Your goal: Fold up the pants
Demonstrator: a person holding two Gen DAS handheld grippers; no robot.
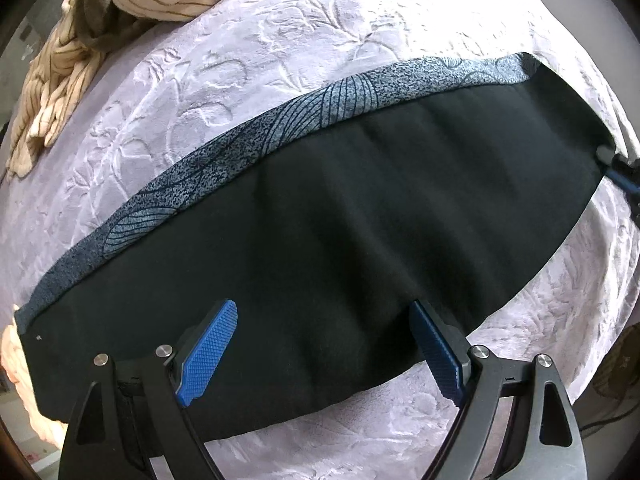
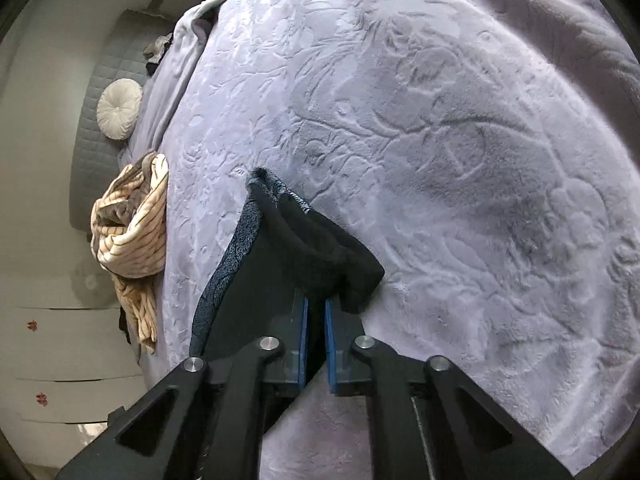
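The long dark pants with a blue-grey leaf-printed panel [image 1: 320, 208] are lying stretched lengthwise across the pale lavender embossed plush blanket [image 1: 248, 60], already doubled leg over leg, with the printed strip showing along the far edge. The right gripper [image 2: 316, 316] is pinching one bunched end of the pants [image 2: 296, 248] between its blue pads, jaws closed tight on the cloth. The left gripper [image 1: 324, 344] is hanging over the garment's near edge, pointing straight down, jaws standing wide and holding nothing (the pads are on either side of flat fabric, not pressing it).

The step in hand appears to be bringing one end over toward the other. To do it well, the left gripper should probably be pinning or pinching the near edge at the intended crease, while the right one is lifting its end just clear of the blanket and keeping both layers together so they are not sliding apart. The cream striped garment heaped at the bed's edge [image 1: 80, 64] is lying well apart.
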